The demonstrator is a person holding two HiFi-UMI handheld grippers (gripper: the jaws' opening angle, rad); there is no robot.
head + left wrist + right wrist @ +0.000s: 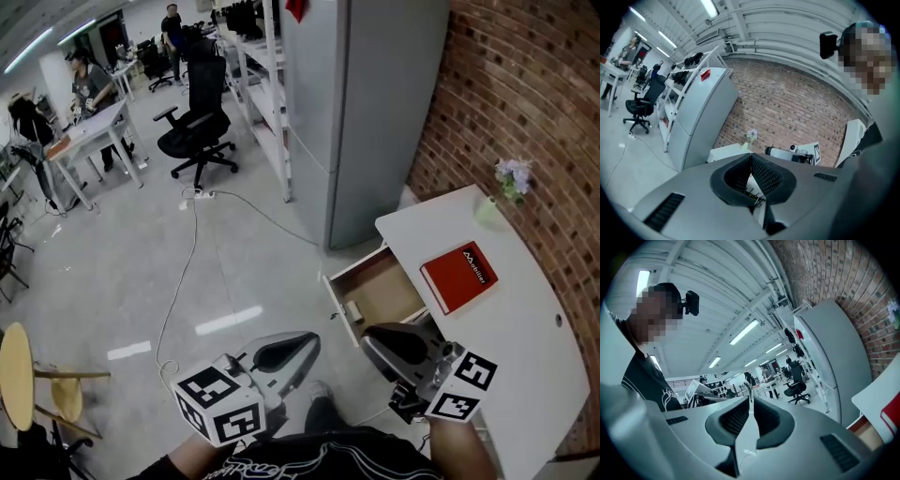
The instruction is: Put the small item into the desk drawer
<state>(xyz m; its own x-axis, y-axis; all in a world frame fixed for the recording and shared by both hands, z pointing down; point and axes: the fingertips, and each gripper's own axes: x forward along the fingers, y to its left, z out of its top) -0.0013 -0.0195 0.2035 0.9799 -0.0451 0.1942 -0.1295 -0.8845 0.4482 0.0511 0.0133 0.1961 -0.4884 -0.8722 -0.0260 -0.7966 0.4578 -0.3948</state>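
Note:
The white desk stands at the right with its drawer pulled open. A small pale item lies in the drawer's near left corner. My right gripper hovers just in front of the open drawer, its jaws together with nothing between them; the right gripper view shows this gripper pointing up and away toward the room. My left gripper is lower left of the drawer, over the floor, also shut and empty, as the left gripper view shows.
A red book lies on the desk top, and a small vase of flowers stands at its far end by the brick wall. A tall grey cabinet stands behind the desk. A cable runs across the floor; a black office chair and a wooden stool stand farther left.

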